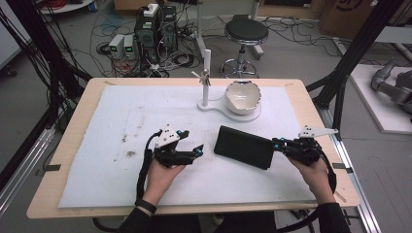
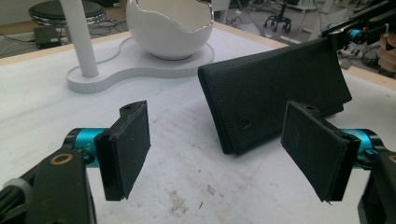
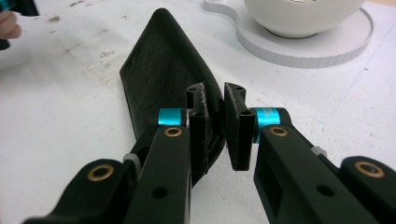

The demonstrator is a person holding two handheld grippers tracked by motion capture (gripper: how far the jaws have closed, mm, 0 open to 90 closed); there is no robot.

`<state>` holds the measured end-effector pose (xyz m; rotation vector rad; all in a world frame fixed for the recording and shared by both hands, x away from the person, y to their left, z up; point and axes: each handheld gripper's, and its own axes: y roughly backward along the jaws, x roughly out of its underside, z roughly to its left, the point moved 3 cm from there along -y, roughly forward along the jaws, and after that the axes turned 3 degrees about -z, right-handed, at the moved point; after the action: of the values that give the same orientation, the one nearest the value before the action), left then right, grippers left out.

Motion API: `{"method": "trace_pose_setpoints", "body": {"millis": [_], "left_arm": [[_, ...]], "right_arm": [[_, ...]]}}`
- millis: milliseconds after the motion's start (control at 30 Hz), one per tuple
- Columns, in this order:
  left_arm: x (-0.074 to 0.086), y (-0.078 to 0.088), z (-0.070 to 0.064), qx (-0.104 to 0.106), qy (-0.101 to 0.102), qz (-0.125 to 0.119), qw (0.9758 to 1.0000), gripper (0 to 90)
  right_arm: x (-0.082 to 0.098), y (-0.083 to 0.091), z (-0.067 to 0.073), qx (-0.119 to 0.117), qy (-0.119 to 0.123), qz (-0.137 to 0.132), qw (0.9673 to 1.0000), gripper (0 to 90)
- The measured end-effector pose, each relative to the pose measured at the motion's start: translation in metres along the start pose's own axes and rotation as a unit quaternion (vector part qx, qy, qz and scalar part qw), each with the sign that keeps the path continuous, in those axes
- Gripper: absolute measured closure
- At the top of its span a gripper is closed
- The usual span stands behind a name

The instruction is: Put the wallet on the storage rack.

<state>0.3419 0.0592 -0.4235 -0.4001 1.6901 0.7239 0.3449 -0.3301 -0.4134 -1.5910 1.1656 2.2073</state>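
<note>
The worktop (image 1: 73,145) carries a white mat (image 1: 116,121) that covers most of it, stained near the left. At the far middle of the mat stands a white stand (image 1: 214,104) with an upright post (image 1: 206,73) and a broken-egg-shaped bowl (image 1: 243,96) on its right part. A black wallet (image 1: 244,146) lies folded on the mat right of centre, its right end lifted off the mat. The right tool (image 1: 275,143) is clenched on that right end, the leather pinched between its jaws. The left tool (image 1: 194,150) rests near the wallet's left end, apart from it, with jaws spread wide and nothing between them; its pads (image 2: 128,149) face the wallet.
</note>
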Motion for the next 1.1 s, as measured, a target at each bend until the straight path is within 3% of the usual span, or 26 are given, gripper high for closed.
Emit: {"method": "trace_pose_setpoints", "body": {"millis": [200, 400, 567, 667, 733, 800, 867, 1000, 1100], "left_arm": [[-0.002, -0.013, 0.002, 0.008, 0.016, 0.007, 0.9998, 26.6], [-0.005, -0.030, -0.001, 0.011, 0.028, 0.010, 0.9995, 31.9], [-0.007, -0.043, -0.003, 0.022, 0.038, 0.016, 0.9989, 34.7], [-0.008, -0.050, 0.002, 0.026, 0.048, 0.021, 0.9983, 34.6], [-0.007, -0.055, 0.004, 0.034, 0.043, 0.010, 0.9984, 34.4], [-0.003, -0.059, 0.008, 0.031, 0.033, 0.020, 0.9988, 34.6], [0.000, -0.063, 0.012, 0.034, 0.044, 0.023, 0.9982, 34.5], [0.003, -0.069, 0.011, 0.056, 0.047, 0.013, 0.9972, 34.7], [0.005, -0.073, 0.009, 0.073, 0.035, 0.014, 0.9966, 35.7]], "right_arm": [[0.000, 0.002, 0.007, -0.013, 0.023, -0.004, 0.9996, 81.9], [-0.001, 0.004, 0.015, -0.009, 0.040, -0.006, 0.9992, 81.8], [0.000, 0.006, 0.019, -0.008, 0.043, -0.002, 0.9990, 81.8], [0.001, 0.007, 0.020, -0.010, 0.046, -0.003, 0.9989, 81.7], [0.001, 0.007, 0.021, -0.011, 0.049, -0.003, 0.9987, 81.7], [0.001, 0.008, 0.022, -0.012, 0.051, -0.002, 0.9986, 81.8], [0.001, 0.008, 0.022, -0.013, 0.054, -0.003, 0.9984, 81.7], [0.000, 0.008, 0.025, -0.017, 0.058, -0.002, 0.9981, 81.6], [0.000, 0.008, 0.027, -0.024, 0.064, -0.002, 0.9977, 81.6]]}}
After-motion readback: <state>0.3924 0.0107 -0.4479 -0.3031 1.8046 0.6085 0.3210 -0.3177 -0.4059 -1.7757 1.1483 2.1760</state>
